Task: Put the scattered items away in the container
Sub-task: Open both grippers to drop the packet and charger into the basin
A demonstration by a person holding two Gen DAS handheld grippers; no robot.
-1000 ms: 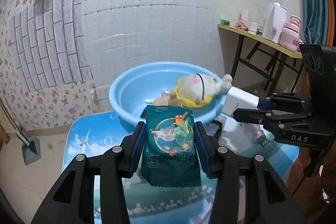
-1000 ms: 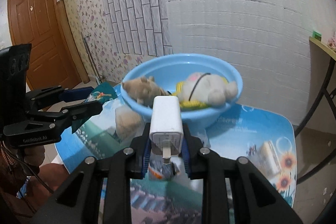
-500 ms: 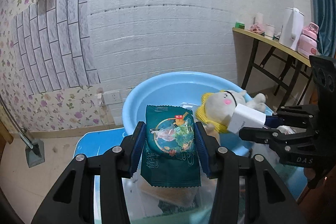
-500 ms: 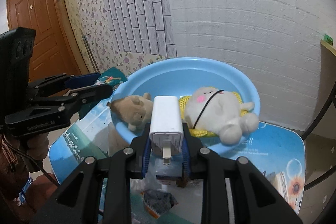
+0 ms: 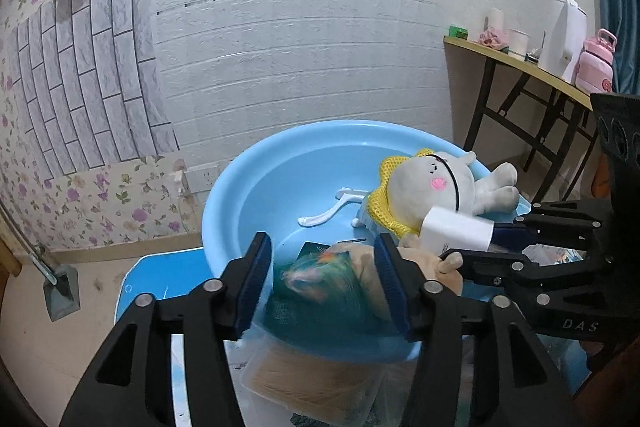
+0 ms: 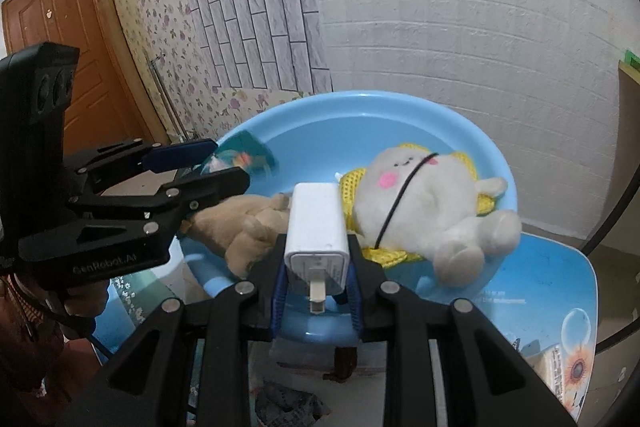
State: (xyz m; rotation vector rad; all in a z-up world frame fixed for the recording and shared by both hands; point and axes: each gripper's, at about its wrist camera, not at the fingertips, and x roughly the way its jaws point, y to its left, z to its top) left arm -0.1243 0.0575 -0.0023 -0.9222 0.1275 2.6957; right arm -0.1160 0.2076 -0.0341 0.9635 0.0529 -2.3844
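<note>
A light blue basin (image 5: 256,187) (image 6: 400,115) holds a white plush (image 5: 436,183) (image 6: 420,195), a tan plush (image 5: 424,263) (image 6: 240,227) and a white spoon (image 5: 332,211). My left gripper (image 5: 324,283) (image 6: 224,167) is open over the basin's near rim. The green snack packet (image 5: 320,287) (image 6: 244,159) is blurred, falling free between its fingers. My right gripper (image 6: 316,275) (image 5: 472,239) is shut on a white charger (image 6: 316,223) (image 5: 456,231), held above the basin's rim.
The basin stands on a blue printed table (image 6: 552,291). A clear box of tan sticks (image 5: 316,379) lies under the basin's near rim, and a crumpled wrapper (image 6: 288,407) lies below it. A side table (image 5: 520,63) with a kettle and bottle stands at the right.
My left gripper has opened and the green packet has dropped from it towards the basin. Both grippers have moved closer over the basin. The right still grips the charger.
</note>
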